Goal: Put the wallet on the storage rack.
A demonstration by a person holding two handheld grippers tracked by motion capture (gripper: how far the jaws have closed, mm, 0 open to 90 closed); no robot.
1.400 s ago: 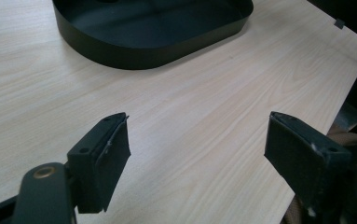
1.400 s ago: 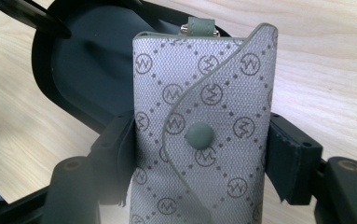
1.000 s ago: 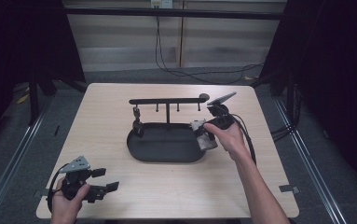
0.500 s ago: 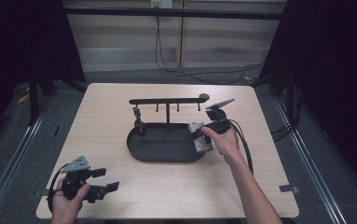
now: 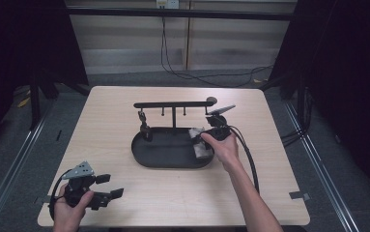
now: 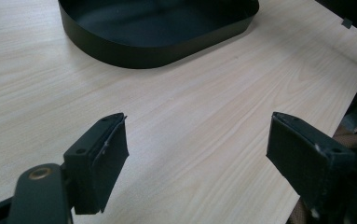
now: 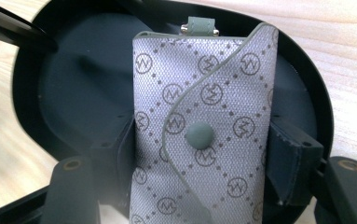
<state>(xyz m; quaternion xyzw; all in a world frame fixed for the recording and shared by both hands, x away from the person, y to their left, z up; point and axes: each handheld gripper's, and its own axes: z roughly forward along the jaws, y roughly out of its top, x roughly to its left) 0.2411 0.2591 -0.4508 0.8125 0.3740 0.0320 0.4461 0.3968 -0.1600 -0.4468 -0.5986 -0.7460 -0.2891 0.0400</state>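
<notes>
Pouch (image 7: 204,135) sits clamped in the right gripper (image 5: 203,143), now lower than a second ago, over the tray's (image 5: 165,164) three-o'clock end; release looks near. Left gripper (image 5: 106,186) idles open at seven o'clock.

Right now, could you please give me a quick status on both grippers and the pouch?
Right gripper shut on grey patterned pouch, over black tray. Left gripper open, over bare table. Nothing in the way.
</notes>
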